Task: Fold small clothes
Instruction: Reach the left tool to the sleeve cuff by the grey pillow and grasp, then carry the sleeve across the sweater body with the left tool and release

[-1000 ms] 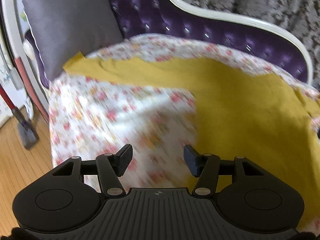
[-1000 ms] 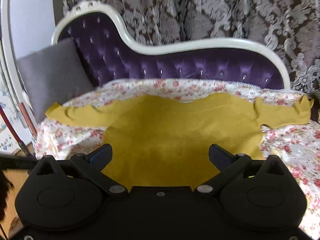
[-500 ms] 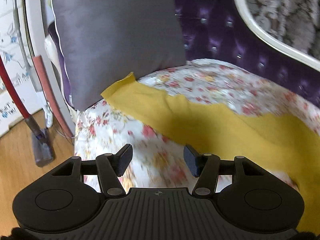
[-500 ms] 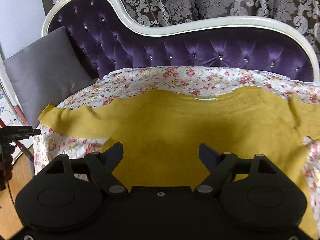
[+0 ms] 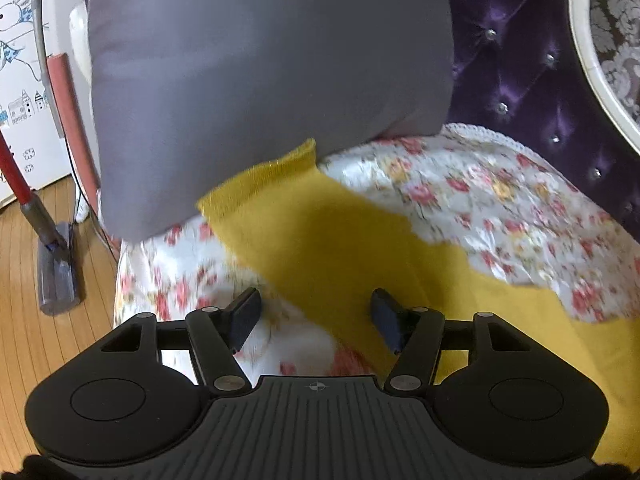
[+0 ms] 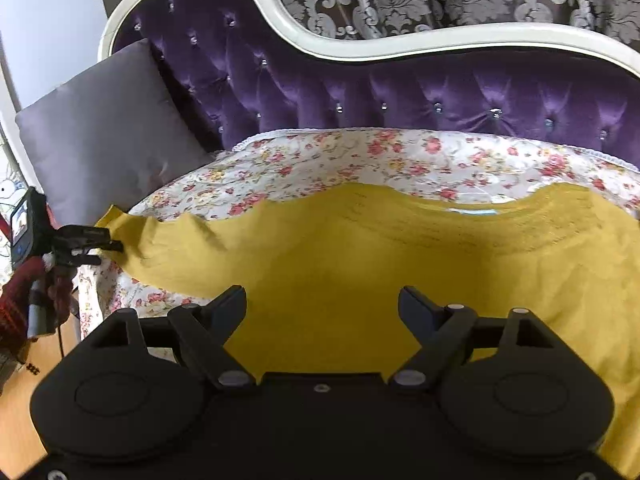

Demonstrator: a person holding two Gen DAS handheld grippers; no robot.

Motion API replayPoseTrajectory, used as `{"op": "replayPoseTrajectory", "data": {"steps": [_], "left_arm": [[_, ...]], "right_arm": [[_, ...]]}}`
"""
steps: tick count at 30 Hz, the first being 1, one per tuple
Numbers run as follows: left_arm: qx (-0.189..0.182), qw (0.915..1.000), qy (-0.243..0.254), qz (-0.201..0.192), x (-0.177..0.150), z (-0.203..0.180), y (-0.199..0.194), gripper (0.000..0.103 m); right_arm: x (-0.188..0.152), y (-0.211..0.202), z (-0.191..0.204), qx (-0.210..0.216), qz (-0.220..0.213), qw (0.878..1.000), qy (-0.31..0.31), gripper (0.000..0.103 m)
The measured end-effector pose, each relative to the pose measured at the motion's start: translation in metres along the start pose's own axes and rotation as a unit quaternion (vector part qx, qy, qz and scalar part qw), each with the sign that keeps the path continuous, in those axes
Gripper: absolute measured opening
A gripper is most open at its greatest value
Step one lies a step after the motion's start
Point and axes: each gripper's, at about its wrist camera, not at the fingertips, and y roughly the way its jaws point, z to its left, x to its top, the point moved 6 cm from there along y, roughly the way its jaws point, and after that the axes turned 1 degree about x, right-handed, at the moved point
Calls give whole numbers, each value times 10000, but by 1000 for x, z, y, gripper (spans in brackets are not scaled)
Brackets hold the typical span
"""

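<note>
Across the floral cover [image 6: 360, 156] of the purple sofa [image 6: 400, 84] lies the mustard top [image 6: 380, 264], spread flat, front hem nearest me, neckline toward the far backrest. One sleeve [image 5: 312, 240] runs out to the left; its cuff [image 5: 260, 184] touches the lower edge of the grey cushion [image 5: 260, 72].

Left gripper [image 5: 316, 316]: fingers wide apart, nothing held, poised just above the sleeve at mid-length. Right gripper [image 6: 322, 308]: fingers wide apart, empty, over the near body panel.

Handling estimate: thin knit, light, limp, somewhat clingy against the cotton cover; should not slip. It will sag and wrinkle if lifted from one point. Best hold, I judge: pinch the cuff's ribbed edge, where the fabric is thickest, and carry the sleeve across the body.
</note>
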Motion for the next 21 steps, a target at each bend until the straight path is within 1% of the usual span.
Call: {"op": "replayPoseTrajectory", "data": {"steps": [1,2,3,4,5,6,7,9,10,13,15,17,20,21], "left_arm": [[22,10000,-20,-1,3,1,2,59],[41,10000,-47,-22,6,2,4,56],[64,9999,-100,-99,9,3,4,48],[99,9997,-134,-190,13,5,5,15],[55,9997,-142,-194,15,5,5,5],[-33,9997,-186,-155,17,2,8,5],[-30,9996,-206,-170,19,0,6,5],[58,9995,-68,-287,23,-9,-4,5],[58,9993,6,-367,26,-16,-13,5],[-150,9984,127,-536,32,-46,-45,5],[-371,9963,304,-714,37,-76,-72,5],[-610,9925,554,-902,38,-114,-102,5],[-1141,9826,893,-1165,34,-180,-147,5],[-1317,9789,997,-1201,29,-201,-156,5]], "right_arm": [[1,2,1,19,-3,10000,-11,85],[1,4,2,34,-4,10000,-18,85],[1,6,3,53,-3,10000,-19,85],[2,7,4,62,-4,10000,-17,85],[2,8,5,80,-4,10000,-10,85],[2,8,5,92,-12,10000,2,85],[2,7,4,88,-30,10000,18,85],[2,4,0,57,-59,10000,54,84],[1,2,-4,36,-73,9999,98,84],[-1,-7,-15,-11,-109,9997,229,84],[-4,-15,-25,-40,-150,9993,351,84],[-7,-23,-35,-95,-164,9988,448,84],[-15,-38,-54,-198,-200,9976,628,84],[-18,-44,-60,-235,-221,9971,688,84]]}}
